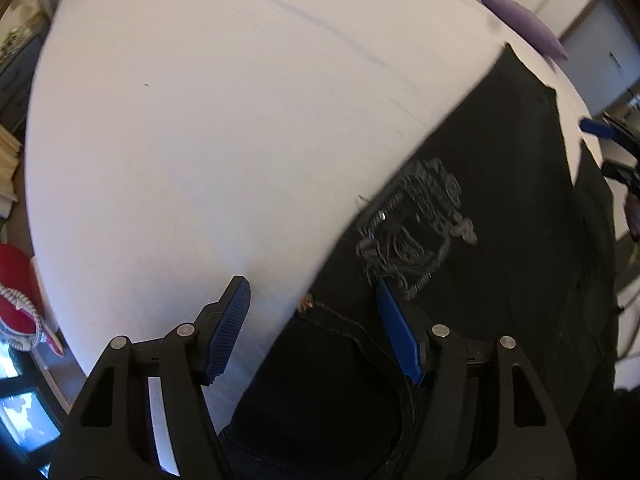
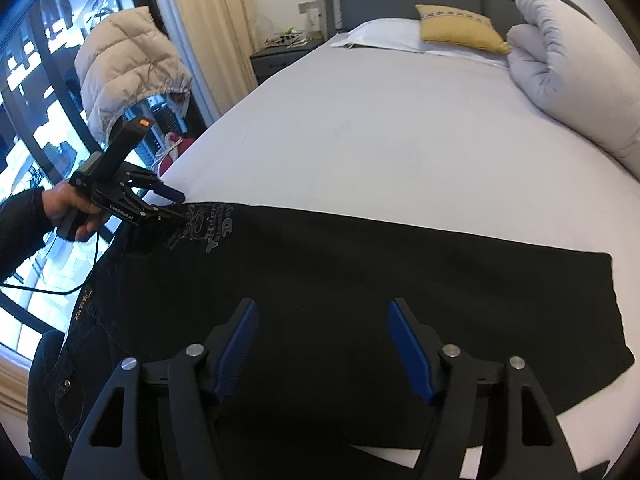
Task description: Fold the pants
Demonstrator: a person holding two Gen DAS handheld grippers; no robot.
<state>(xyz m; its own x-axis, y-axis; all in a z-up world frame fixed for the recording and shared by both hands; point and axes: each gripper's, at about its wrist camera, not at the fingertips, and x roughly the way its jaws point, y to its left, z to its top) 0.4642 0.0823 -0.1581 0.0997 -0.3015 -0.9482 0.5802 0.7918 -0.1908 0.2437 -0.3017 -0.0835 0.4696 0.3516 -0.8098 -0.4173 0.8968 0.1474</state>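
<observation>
Black pants (image 2: 360, 280) lie flat across the near part of a bed (image 2: 380, 140) covered in a white sheet, the legs running toward the right in the right wrist view and the waist hanging over the bed's left edge. A grey printed design (image 1: 420, 220) sits on the fabric near the waist. The left gripper (image 1: 312, 320) hovers at the edge of the pants by the waistband, its blue-padded fingers (image 1: 228, 328) spread wide with nothing between them; one finger is over the sheet, the other over the black cloth. In the right wrist view the same gripper (image 2: 176, 204) shows at the far corner of the waist, held by a hand (image 2: 72, 208) in a dark sleeve. The right gripper (image 2: 320, 340) hangs above the middle of the pants, its fingers spread apart and empty too. At the head of the bed lie a white pillow (image 2: 380, 32), a yellow cushion (image 2: 460, 28) and a rolled duvet (image 2: 572, 68). A puffy jacket (image 2: 128, 64) hangs by the window.
</observation>
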